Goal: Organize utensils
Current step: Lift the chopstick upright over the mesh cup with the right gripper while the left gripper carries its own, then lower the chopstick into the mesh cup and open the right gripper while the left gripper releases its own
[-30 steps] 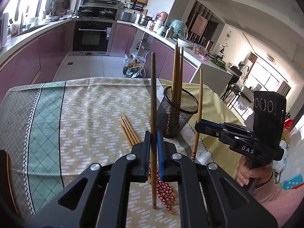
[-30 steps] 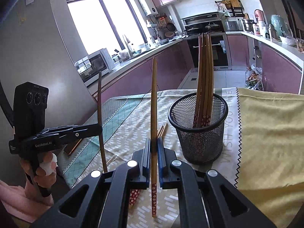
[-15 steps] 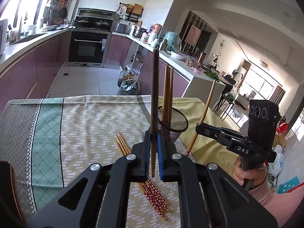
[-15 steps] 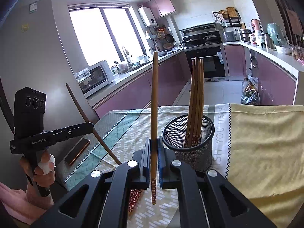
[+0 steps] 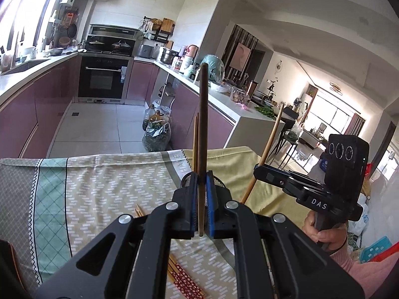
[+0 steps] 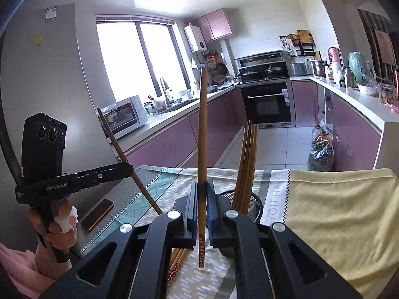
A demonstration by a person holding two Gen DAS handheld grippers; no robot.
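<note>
My left gripper is shut on a dark brown chopstick held upright above the table. It also shows in the right wrist view, its chopstick tilted. My right gripper is shut on a light wooden chopstick with a red patterned end, also upright; it shows in the left wrist view with its chopstick leaning. The black mesh holder with several chopsticks stands just behind both grippers, mostly hidden. More chopsticks lie on the cloth.
A patterned cloth covers the table, with a yellow part on the right. A phone lies near the table's left edge. Kitchen counters and an oven stand beyond the far edge.
Both grippers have risen with their chopsticks and tilted upward, so the holder sits lower in both views and is largely hidden behind the jaws. The other gripper's chopstick leans more in each view.
</note>
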